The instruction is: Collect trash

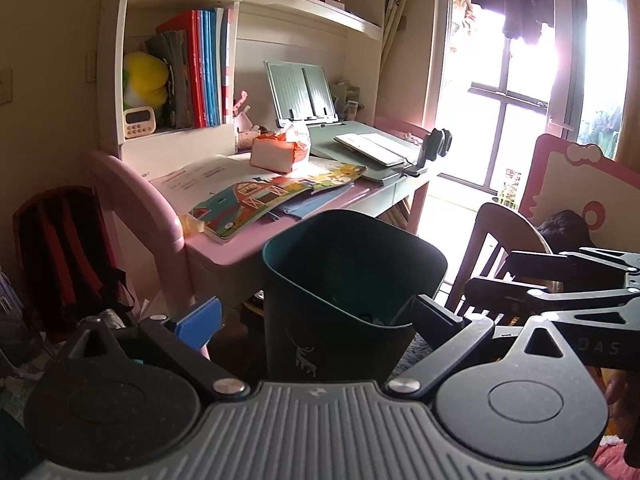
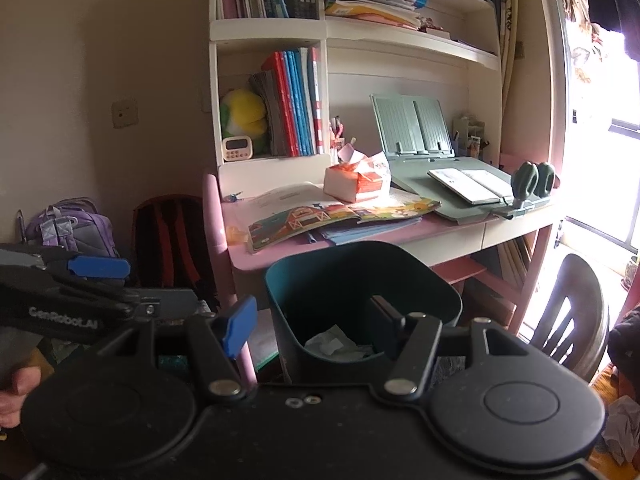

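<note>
A dark teal trash bin (image 1: 352, 292) stands on the floor before the pink desk (image 1: 224, 248). It shows in the right wrist view (image 2: 360, 288) too, with crumpled white paper (image 2: 332, 344) inside. My left gripper (image 1: 316, 316) is open, its fingers either side of the bin's near wall, holding nothing. My right gripper (image 2: 312, 324) is open and empty, just above the bin's near rim. A small orange wrapper (image 2: 237, 235) lies on the desk's left edge, also seen in the left wrist view (image 1: 192, 224). Each gripper shows in the other's view.
The desk carries an open picture book (image 2: 340, 216), a tissue pack (image 2: 356, 180), a grey book stand (image 2: 416, 128) and an open book (image 2: 468, 180). A chair (image 2: 568, 312) stands right. Backpacks (image 2: 172, 236) sit left. Crumpled paper (image 2: 622, 428) lies on the floor far right.
</note>
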Motion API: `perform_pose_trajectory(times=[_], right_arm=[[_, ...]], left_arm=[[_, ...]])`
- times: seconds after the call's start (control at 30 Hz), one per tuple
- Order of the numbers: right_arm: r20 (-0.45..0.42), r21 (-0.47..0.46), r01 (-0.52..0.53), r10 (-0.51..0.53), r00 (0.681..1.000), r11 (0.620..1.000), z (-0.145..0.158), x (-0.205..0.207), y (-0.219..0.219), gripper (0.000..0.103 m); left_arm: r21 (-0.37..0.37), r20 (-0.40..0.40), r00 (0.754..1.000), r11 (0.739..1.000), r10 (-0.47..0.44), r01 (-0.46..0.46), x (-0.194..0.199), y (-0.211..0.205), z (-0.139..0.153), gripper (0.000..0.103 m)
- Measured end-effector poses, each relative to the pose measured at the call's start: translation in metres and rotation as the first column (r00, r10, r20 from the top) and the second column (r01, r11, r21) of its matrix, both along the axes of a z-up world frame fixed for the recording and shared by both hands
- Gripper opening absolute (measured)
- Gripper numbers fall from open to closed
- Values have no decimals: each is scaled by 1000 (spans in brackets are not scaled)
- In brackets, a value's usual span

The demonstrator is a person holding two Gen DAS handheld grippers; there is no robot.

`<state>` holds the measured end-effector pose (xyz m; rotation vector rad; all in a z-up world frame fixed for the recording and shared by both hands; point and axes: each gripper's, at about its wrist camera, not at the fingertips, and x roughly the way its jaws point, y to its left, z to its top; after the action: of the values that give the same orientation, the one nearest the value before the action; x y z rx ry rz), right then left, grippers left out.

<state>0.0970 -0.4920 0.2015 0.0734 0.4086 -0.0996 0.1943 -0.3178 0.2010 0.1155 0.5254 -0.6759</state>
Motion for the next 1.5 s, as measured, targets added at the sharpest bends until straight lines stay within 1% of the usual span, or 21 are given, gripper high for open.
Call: perform_pose_trajectory(times=[0.43, 0.7, 0.97, 1.27, 1.5], right_arm=[[8, -2, -35, 35, 999, 999, 2, -4, 11, 62], [6, -9, -45, 45, 999, 999, 2, -5, 14, 62], [2, -11, -58, 58, 998, 998, -2, -7, 16, 62], [2, -11, -58, 58, 998, 998, -4, -9, 16, 62], [1, -12, -64, 64, 998, 998, -5, -13, 19, 63]], left_arm=[[-17, 16, 1000, 1000, 8, -8, -2, 8, 0, 102], [1, 56, 998, 1000, 17, -17, -8, 7, -1, 102], [2, 55, 998, 1000, 20, -20, -10, 5, -2, 102], [4, 82, 997, 1000, 17, -18, -15, 6, -4, 102], [0, 75, 997, 1000, 19, -19, -18, 8, -7, 102]])
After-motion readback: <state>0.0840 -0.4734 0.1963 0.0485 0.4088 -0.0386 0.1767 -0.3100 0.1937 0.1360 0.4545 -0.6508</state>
